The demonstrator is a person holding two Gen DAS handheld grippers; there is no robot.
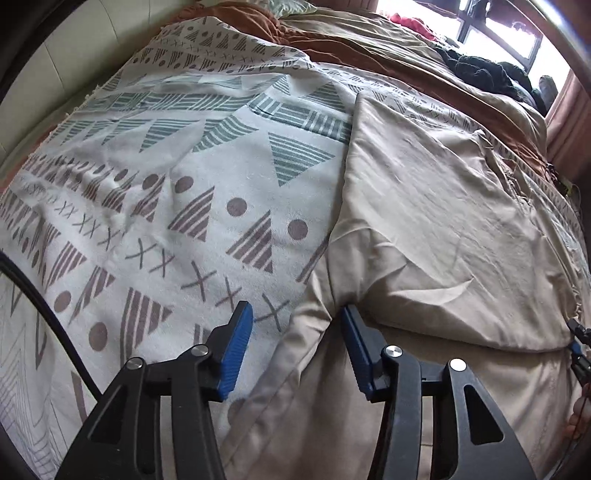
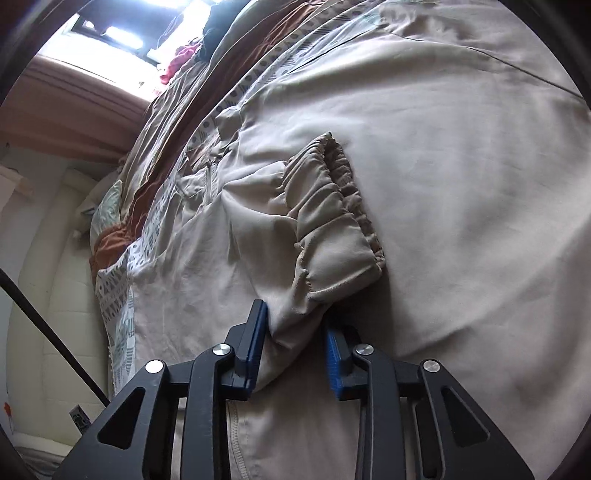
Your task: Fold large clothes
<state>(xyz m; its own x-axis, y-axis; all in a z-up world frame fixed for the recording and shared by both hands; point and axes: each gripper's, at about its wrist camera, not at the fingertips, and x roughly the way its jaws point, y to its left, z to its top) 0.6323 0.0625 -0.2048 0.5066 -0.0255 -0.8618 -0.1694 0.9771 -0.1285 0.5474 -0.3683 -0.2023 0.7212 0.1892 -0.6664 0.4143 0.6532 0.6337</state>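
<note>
A large beige jacket lies spread on a patterned blanket on a bed. My left gripper hovers low over the jacket's left edge. A ridge of beige cloth runs between its blue pads. The right pad touches the cloth, the left one stands off over the blanket, so the jaws are open. In the right wrist view the jacket's sleeve, with a gathered elastic cuff, lies folded over the jacket body. My right gripper is shut on the sleeve just behind the cuff.
Brown and tan bedding is bunched at the far end of the bed, with dark clothes and a red garment by a bright window. A cream padded headboard borders the bed. A black cable crosses the blanket.
</note>
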